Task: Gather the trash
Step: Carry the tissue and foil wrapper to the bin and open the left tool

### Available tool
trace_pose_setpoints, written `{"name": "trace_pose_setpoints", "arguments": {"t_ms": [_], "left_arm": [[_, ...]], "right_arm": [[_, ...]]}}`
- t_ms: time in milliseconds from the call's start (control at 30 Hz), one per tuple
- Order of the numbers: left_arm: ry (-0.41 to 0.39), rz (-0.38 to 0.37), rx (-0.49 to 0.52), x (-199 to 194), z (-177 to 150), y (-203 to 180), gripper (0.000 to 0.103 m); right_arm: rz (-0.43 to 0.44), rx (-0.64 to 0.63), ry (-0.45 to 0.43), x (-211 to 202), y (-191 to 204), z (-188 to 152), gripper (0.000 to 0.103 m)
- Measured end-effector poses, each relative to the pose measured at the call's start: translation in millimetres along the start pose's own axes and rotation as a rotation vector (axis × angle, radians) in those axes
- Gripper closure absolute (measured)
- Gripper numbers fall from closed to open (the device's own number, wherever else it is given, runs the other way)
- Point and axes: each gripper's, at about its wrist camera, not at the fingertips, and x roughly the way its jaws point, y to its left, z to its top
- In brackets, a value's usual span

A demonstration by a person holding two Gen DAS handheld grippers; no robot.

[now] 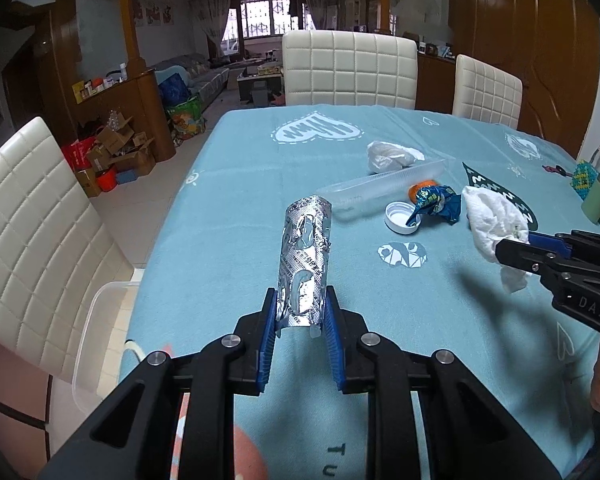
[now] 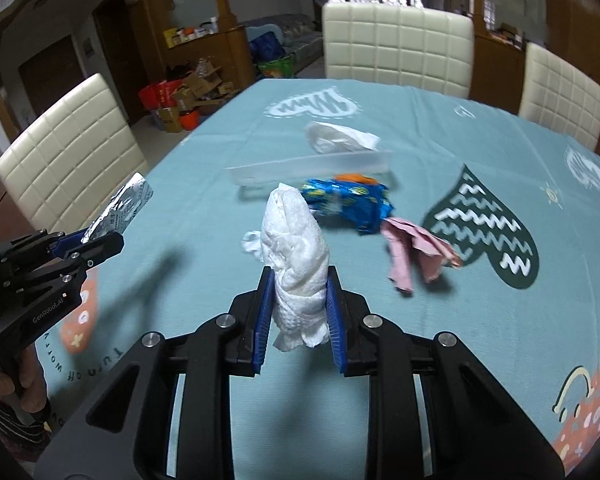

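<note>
My left gripper [image 1: 300, 304] is shut on a silver foil blister pack [image 1: 305, 256] and holds it above the blue tablecloth; it also shows in the right wrist view [image 2: 118, 210]. My right gripper [image 2: 298, 292] is shut on a crumpled white tissue [image 2: 296, 248], held above the table; the tissue also shows in the left wrist view [image 1: 494, 224]. On the table lie a blue wrapper [image 2: 352, 200], a pink paper scrap [image 2: 412, 248], a clear plastic tray [image 2: 312, 170], another white tissue [image 2: 336, 138], a white bottle cap [image 1: 400, 218] and an orange piece [image 1: 420, 190].
A clear plastic bin [image 1: 100, 340] sits on the white chair [image 1: 32, 216] at the table's left edge. More white chairs [image 1: 348, 68] stand at the far side. A green beaded item [image 1: 596, 196] is at the table's right edge. Boxes [image 1: 112, 152] clutter the floor.
</note>
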Motion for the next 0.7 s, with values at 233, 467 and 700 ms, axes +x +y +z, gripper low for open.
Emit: {"name": "trace_pose_setpoints", "arguments": {"t_ms": [233,467,700], "left_arm": [[-0.038,0.030,-0.013,-23.5,-11.7,19.1,0.080],[-0.057,0.066,-0.045,-35.4,-23.8,45.4,0.080],[-0.067,0.112,-0.094,-42.9,-37.0,80.1,0.080]], "right_arm": [[0.018,-0.074,-0.003,-1.4,37.8,6.2,0.076],[0.035,-0.146,-0.009,4.0,78.8,15.0,0.076],[0.053,-0.236,-0.001,16.5,125.8,19.5,0.075]]}}
